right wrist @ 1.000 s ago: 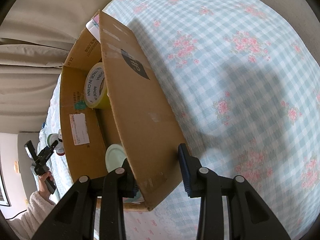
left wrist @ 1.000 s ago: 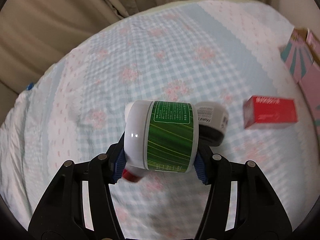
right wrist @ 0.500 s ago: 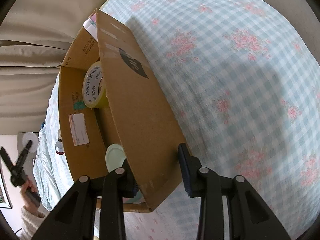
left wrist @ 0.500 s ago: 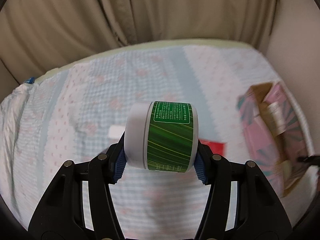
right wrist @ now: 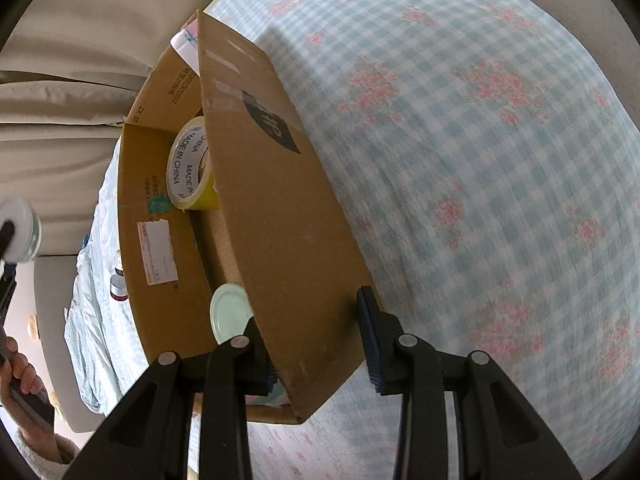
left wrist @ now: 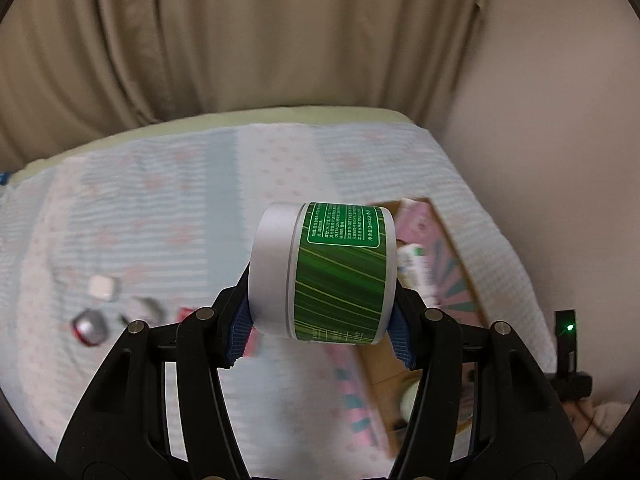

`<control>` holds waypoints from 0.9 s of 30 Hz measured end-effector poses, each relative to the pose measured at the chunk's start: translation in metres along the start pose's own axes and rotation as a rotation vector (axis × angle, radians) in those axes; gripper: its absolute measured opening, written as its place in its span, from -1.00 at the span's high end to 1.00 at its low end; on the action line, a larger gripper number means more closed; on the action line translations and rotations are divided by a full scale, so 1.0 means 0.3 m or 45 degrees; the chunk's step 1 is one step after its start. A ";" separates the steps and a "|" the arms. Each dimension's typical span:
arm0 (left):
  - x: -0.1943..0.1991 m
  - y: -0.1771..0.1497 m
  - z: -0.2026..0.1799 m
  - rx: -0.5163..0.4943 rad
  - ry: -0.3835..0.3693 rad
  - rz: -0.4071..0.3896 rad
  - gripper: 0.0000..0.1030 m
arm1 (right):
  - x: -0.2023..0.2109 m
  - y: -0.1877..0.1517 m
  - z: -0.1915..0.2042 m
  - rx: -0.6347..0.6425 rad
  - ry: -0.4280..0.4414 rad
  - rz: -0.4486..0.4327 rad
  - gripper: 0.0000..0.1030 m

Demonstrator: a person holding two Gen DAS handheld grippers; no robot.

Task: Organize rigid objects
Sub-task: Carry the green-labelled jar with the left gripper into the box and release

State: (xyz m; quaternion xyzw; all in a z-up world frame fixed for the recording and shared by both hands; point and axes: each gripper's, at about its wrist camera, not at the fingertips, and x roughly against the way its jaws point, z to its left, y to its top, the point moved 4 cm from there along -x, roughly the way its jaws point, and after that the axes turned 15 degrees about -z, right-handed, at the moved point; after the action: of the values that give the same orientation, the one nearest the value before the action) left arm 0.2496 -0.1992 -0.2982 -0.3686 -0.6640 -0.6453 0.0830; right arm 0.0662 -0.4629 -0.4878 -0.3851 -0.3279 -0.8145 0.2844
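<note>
My left gripper point(left wrist: 320, 334) is shut on a white jar with a green label point(left wrist: 340, 276), held on its side above the bed. Beyond and below the jar stands the open cardboard box point(left wrist: 454, 280), pink and teal on the outside. My right gripper point(right wrist: 316, 350) is shut on the box's brown flap point(right wrist: 280, 208), one finger inside the box and one outside. Inside the box lie a yellow tape roll point(right wrist: 192, 168) and a pale green lid point(right wrist: 232, 314). The right wrist view also catches the white jar point(right wrist: 18, 232) at its far left, above a person's hand point(right wrist: 20, 372).
Small items lie blurred on the checked bedspread point(left wrist: 160, 220): a white cube point(left wrist: 104, 288), a red and silver jar point(left wrist: 90, 326), a red box point(left wrist: 188, 314). Beige curtains point(left wrist: 240, 40) hang behind the bed and a wall point(left wrist: 540, 140) stands at right. Two small jars point(right wrist: 118, 284) sit beside the box.
My left gripper has risen with the jar and swung right, from over the small items to in front of the open box. The right gripper and the flap have stayed put.
</note>
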 end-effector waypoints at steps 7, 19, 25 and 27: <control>-0.174 -0.117 -0.208 0.012 -0.089 0.097 -0.03 | -0.001 0.000 0.004 0.004 -0.002 0.000 0.38; -0.330 -0.309 -0.258 0.046 -0.078 0.249 -0.03 | -0.007 0.007 0.001 0.028 0.007 0.027 0.38; -0.297 -0.248 -0.278 0.020 -0.075 0.214 -0.84 | -0.013 0.015 0.005 0.032 0.004 0.035 0.38; -0.278 -0.220 -0.287 -0.005 -0.062 0.166 -1.00 | -0.016 0.018 0.008 0.036 -0.002 0.033 0.38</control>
State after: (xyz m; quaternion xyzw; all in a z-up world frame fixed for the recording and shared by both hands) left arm 0.2385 -0.3032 -0.3865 -0.4268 -0.6391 -0.6307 0.1079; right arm 0.0737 -0.4635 -0.4889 -0.3859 -0.3344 -0.8057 0.3001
